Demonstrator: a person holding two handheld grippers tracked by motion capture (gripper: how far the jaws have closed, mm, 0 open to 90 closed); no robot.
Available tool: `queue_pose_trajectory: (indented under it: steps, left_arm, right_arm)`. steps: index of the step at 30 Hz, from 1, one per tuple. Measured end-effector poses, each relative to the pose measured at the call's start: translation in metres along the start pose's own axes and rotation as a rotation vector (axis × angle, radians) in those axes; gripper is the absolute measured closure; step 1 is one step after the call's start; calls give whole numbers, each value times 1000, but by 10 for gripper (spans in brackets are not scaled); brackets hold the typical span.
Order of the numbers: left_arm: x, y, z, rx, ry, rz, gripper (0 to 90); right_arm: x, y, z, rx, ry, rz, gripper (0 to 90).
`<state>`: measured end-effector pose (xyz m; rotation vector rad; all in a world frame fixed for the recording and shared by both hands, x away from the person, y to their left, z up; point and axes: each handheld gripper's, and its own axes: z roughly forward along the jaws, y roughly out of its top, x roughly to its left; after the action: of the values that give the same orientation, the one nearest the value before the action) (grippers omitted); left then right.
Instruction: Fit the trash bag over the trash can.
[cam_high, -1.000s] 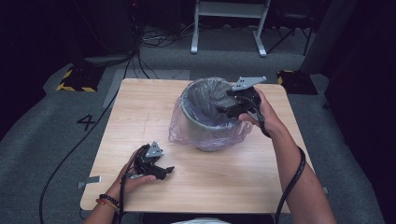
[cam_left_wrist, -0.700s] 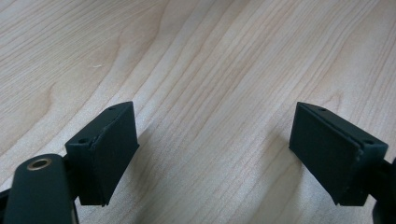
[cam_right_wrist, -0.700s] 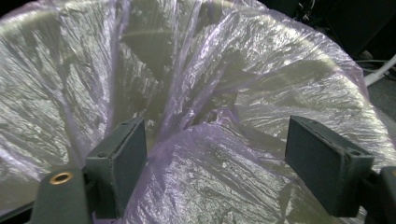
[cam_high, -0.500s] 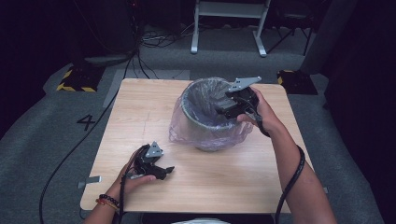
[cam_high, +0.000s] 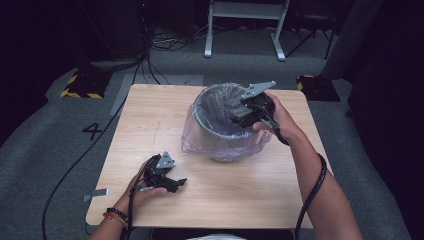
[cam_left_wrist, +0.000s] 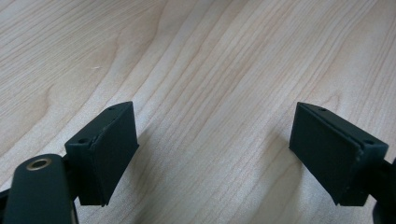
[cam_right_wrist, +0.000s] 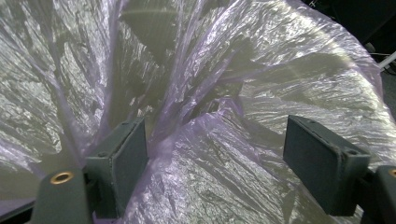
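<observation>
Pale wooden tabletop (cam_high: 150, 130) carries a grey bin (cam_high: 220, 145) lined with a thin lilac bag (cam_right_wrist: 224, 60). Right tongs (cam_high: 239, 116) gape over its rim, liner bunched between them; left tongs (cam_high: 176, 184) rest apart nearby. Closing carelessly could tear the film or tip the bin.

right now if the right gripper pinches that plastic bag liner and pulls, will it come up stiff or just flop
Probably floppy: the bag liner looks thin, see-through and crumpled into folds. It likely weighs little and may stretch or slip off the bin rim, where it drapes loosely. The right gripper is open, a fold between its jaws.
</observation>
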<state>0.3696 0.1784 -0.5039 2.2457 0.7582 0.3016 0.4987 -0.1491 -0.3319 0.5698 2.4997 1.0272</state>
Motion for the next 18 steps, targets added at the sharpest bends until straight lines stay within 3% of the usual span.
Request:
queue_pose_trajectory:
  steps: [18]
  left_arm:
    - [0,0,0,0,-1,5,150]
  right_arm:
    - [-2,11,13,187,34,-22,223]
